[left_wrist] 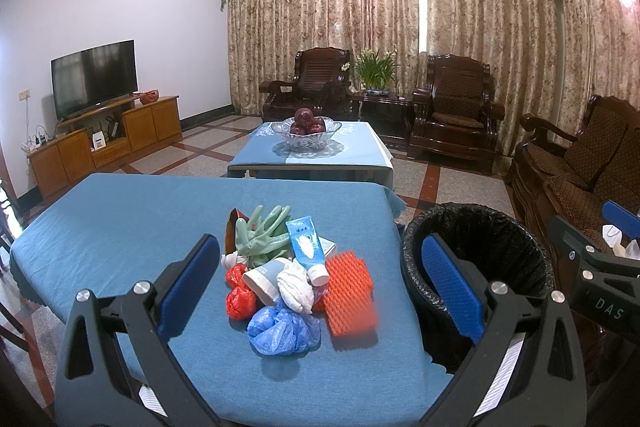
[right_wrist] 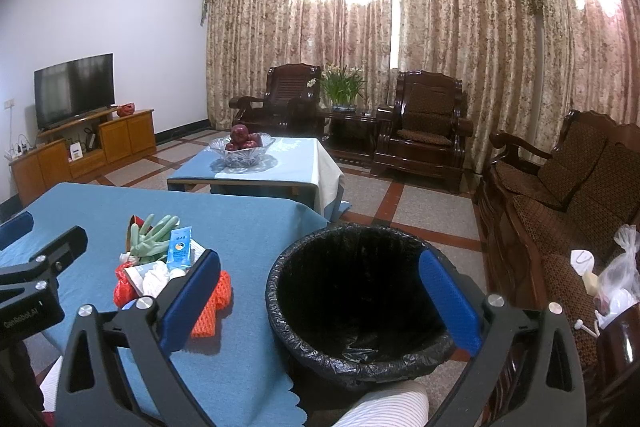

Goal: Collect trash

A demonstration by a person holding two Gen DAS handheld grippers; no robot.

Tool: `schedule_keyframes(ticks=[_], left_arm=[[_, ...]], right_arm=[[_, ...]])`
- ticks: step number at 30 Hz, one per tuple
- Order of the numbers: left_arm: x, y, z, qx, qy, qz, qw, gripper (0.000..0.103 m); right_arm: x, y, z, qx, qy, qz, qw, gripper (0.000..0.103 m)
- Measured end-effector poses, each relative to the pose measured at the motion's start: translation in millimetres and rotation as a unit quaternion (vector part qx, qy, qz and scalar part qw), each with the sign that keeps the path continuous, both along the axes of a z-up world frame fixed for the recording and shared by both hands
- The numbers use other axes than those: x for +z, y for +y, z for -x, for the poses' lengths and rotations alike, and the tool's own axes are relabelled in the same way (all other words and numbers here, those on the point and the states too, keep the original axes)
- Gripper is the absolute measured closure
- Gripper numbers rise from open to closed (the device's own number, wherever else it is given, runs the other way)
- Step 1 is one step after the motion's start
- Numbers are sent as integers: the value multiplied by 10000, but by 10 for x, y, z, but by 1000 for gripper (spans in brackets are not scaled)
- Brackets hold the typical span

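Both claws stand wide and hold nothing. The left gripper [left_wrist: 320,275] hangs above the trash pile [left_wrist: 294,275] on the blue table [left_wrist: 120,227]: a green rubber glove [left_wrist: 262,233], a blue tube [left_wrist: 306,245], an orange foam net [left_wrist: 350,291]. The right gripper [right_wrist: 320,291] hovers over the black-lined bin [right_wrist: 352,307], at 3 o'clock from the pile.

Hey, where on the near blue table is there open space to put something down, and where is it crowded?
The table is bare on its left, from the trash pile to the left edge, and along the far edge behind the green glove. It is crowded mid-right, where the pile runs to the orange mesh by the bin.
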State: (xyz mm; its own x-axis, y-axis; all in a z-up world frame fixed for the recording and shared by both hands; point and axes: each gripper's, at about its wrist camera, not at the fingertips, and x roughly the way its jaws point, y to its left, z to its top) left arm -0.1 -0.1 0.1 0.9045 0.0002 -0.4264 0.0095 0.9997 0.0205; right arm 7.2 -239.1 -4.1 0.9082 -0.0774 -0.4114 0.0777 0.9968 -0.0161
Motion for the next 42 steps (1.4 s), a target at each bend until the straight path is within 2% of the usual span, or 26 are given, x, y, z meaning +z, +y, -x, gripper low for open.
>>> schedule_keyframes(ticks=[42], left_arm=[[0,0,1,2,-7,4,10000,5]], right_arm=[[-31,17,-23,-3,25,8,10000,6]])
